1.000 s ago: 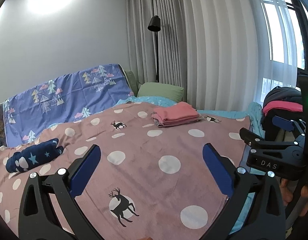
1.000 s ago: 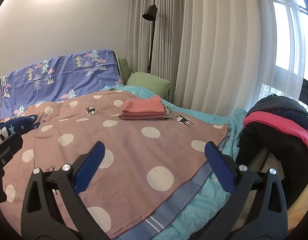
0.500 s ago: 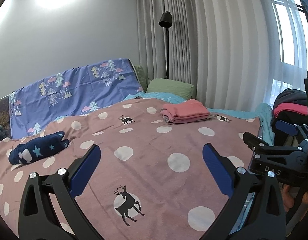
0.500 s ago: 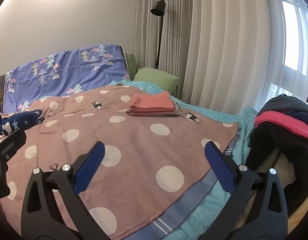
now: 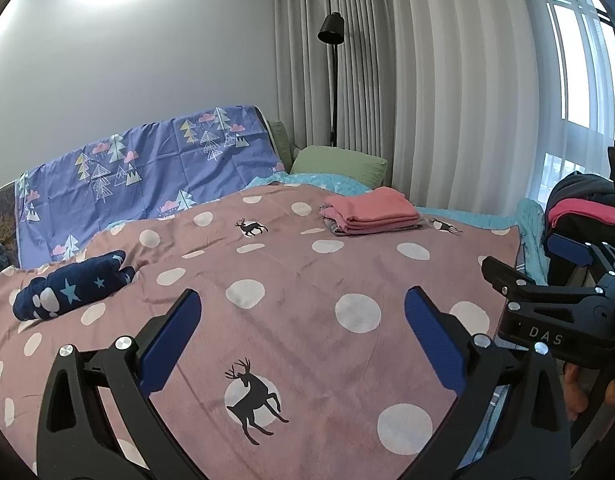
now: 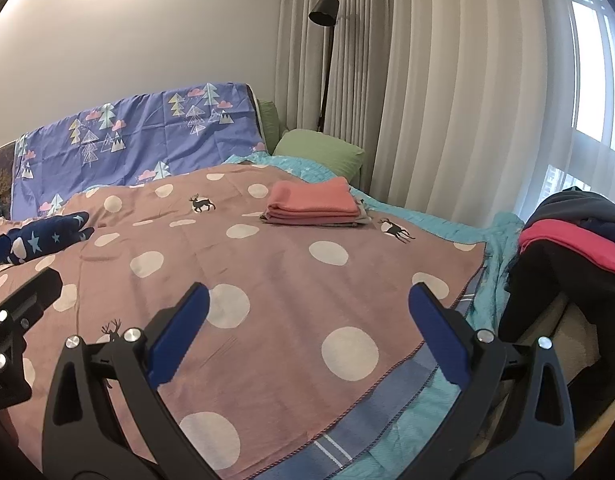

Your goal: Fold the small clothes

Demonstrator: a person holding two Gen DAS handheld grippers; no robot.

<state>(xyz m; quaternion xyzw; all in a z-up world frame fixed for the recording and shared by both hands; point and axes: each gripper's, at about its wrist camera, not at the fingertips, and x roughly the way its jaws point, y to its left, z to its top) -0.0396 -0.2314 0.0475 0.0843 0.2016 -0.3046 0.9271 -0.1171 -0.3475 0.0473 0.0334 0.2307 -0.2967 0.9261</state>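
A stack of folded pink clothes (image 5: 371, 210) lies at the far right of the pink dotted blanket (image 5: 299, 280); it also shows in the right wrist view (image 6: 313, 204). A pile of dark and pink clothes (image 6: 575, 236) sits off the bed's right side, also seen in the left wrist view (image 5: 579, 204). My left gripper (image 5: 301, 332) is open and empty above the blanket's near part. My right gripper (image 6: 307, 326) is open and empty above the blanket's near right part, and appears at the right in the left wrist view (image 5: 555, 304).
A rolled navy star-print cloth (image 5: 69, 288) lies at the blanket's left. A purple tree-print sheet (image 5: 147, 176) covers the headboard, with a green pillow (image 5: 339, 164) beside it. A black floor lamp (image 5: 331, 36) and grey curtains (image 5: 447, 100) stand behind the bed.
Both grippers have shifted so the bed and folded stack sit further right and lower in view. Both stay open and empty. Nothing on the bed has moved.
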